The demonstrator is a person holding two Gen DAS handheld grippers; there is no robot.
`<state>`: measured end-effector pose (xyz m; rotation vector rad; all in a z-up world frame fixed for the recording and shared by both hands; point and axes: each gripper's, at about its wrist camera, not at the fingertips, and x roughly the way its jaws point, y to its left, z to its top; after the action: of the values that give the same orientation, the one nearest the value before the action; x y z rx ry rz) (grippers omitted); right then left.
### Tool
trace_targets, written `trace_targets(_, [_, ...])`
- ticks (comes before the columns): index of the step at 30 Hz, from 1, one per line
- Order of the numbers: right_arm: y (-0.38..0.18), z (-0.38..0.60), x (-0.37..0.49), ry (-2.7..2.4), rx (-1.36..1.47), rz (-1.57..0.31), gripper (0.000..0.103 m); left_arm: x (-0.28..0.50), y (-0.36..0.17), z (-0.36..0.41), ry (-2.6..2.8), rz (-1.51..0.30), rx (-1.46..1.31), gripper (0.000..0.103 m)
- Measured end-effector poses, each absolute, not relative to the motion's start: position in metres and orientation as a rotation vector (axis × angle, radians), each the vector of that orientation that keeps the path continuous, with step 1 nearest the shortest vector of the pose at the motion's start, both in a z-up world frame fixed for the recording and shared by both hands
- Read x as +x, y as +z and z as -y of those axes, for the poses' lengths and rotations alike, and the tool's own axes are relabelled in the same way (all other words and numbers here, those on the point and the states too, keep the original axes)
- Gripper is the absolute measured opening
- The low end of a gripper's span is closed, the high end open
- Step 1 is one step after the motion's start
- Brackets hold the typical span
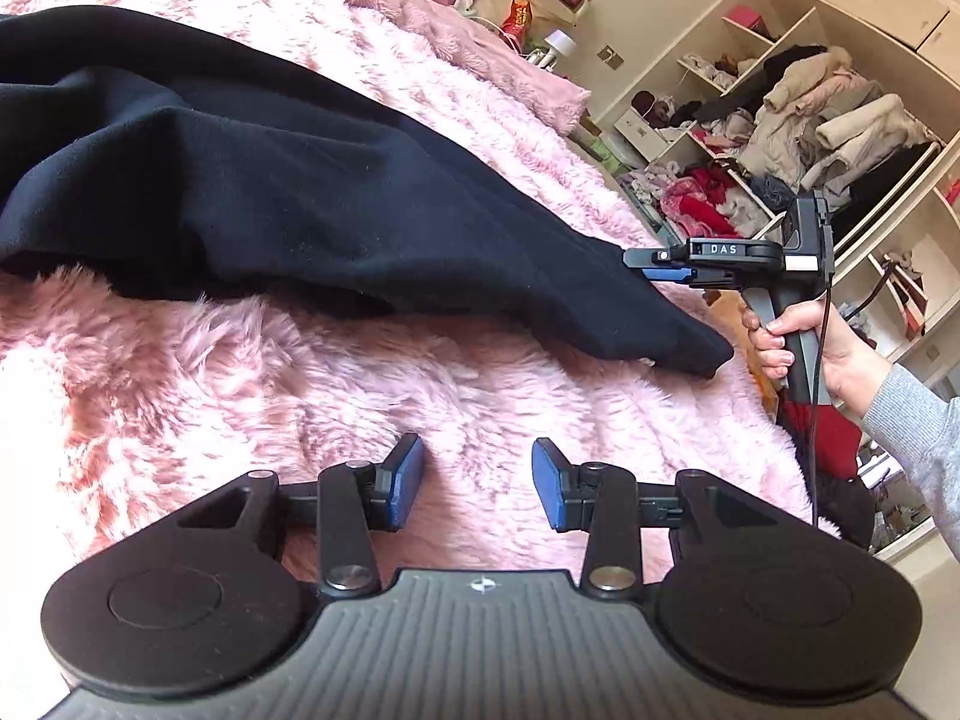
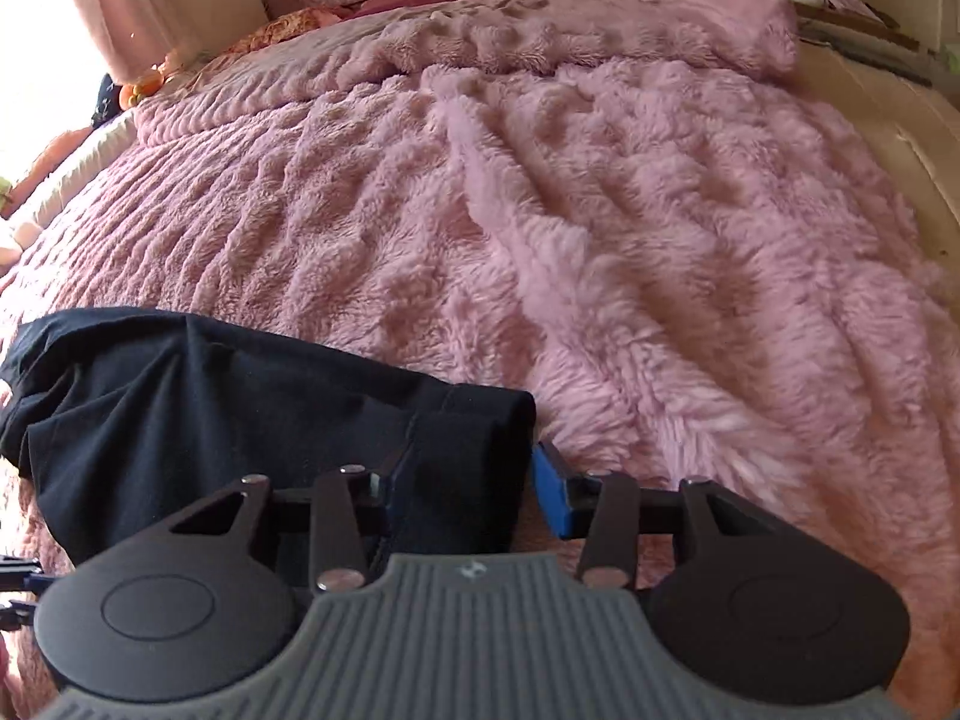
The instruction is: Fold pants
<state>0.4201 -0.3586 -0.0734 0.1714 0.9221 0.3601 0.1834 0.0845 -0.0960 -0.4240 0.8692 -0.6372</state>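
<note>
My left gripper [image 1: 478, 483] hangs over bare blanket, jaws apart, nothing between them. The black pants [image 1: 252, 192] lie ahead and to its left, long axis running from upper left down to a hem end at lower right. My right gripper [image 2: 474, 483] is the nearer one: it sits at that hem end with cloth lying between its parted jaws; the pads do not look pressed, so I judge no grip yet. Next fold likely turns on carrying this end along the axis. Surface: shaggy pink blanket [image 2: 600, 240] on a bed. Beyond: open shelves [image 1: 780, 120] heaped with clothes.
</note>
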Motion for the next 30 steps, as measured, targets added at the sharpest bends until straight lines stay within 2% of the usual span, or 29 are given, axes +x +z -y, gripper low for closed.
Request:
trace_targets(1, [-0.078, 0.362, 0.419, 0.369, 0.230, -0.916, 0.039, 0.183, -0.095, -0.084, -0.632, -0.865, -0.415, 0.045])
trace_targets(3, [-0.087, 0.367, 0.417, 0.373, 0.324, -0.909, 0.015, 0.183, -0.095, -0.085, -0.624, -0.868, -0.416, 0.045])
trace_targets(6, [-0.095, 0.367, 0.409, 0.339, 0.330, -0.880, 0.003, 0.188, -0.103, -0.091, -0.615, -0.909, -0.459, 0.042])
trace_targets(10, [-0.082, 0.372, 0.397, 0.293, 0.438, -0.721, 0.000, 0.191, -0.108, -0.099, -0.632, -0.923, -0.520, 0.041])
trace_targets(15, [-0.067, 0.355, 0.397, 0.262, 0.334, -0.634, 0.000, 0.191, -0.109, -0.099, -0.632, -0.918, -0.502, 0.041])
trace_targets(18, [-0.070, 0.350, 0.402, 0.221, 0.311, -0.643, 0.000, 0.187, -0.104, -0.093, -0.630, -0.902, -0.447, 0.041])
trace_targets(20, [-0.079, 0.342, 0.411, 0.175, 0.253, -0.714, 0.000, 0.185, -0.102, -0.089, -0.626, -0.894, -0.423, 0.041])
trace_targets(22, [-0.086, 0.336, 0.411, 0.133, 0.170, -0.754, 0.005, 0.183, -0.101, -0.088, -0.624, -0.890, -0.412, 0.041])
trace_targets(25, [-0.074, 0.328, 0.401, 0.041, 0.079, -0.713, 0.010, 0.180, -0.095, -0.090, -0.613, -0.890, -0.406, 0.041])
trace_targets(26, [-0.068, 0.325, 0.398, 0.002, 0.034, -0.704, 0.016, 0.178, -0.093, -0.094, -0.603, -0.889, -0.413, 0.041])
trace_targets(28, [-0.056, 0.316, 0.394, -0.031, -0.046, -0.700, 0.036, 0.176, -0.088, -0.103, -0.574, -0.887, -0.434, 0.042])
trace_targets(29, [-0.047, 0.310, 0.389, -0.010, -0.073, -0.685, 0.042, 0.175, -0.086, -0.110, -0.553, -0.883, -0.447, 0.042])
trace_targets(30, [-0.039, 0.304, 0.384, 0.016, -0.087, -0.669, 0.041, 0.174, -0.084, -0.118, -0.524, -0.875, -0.458, 0.043])
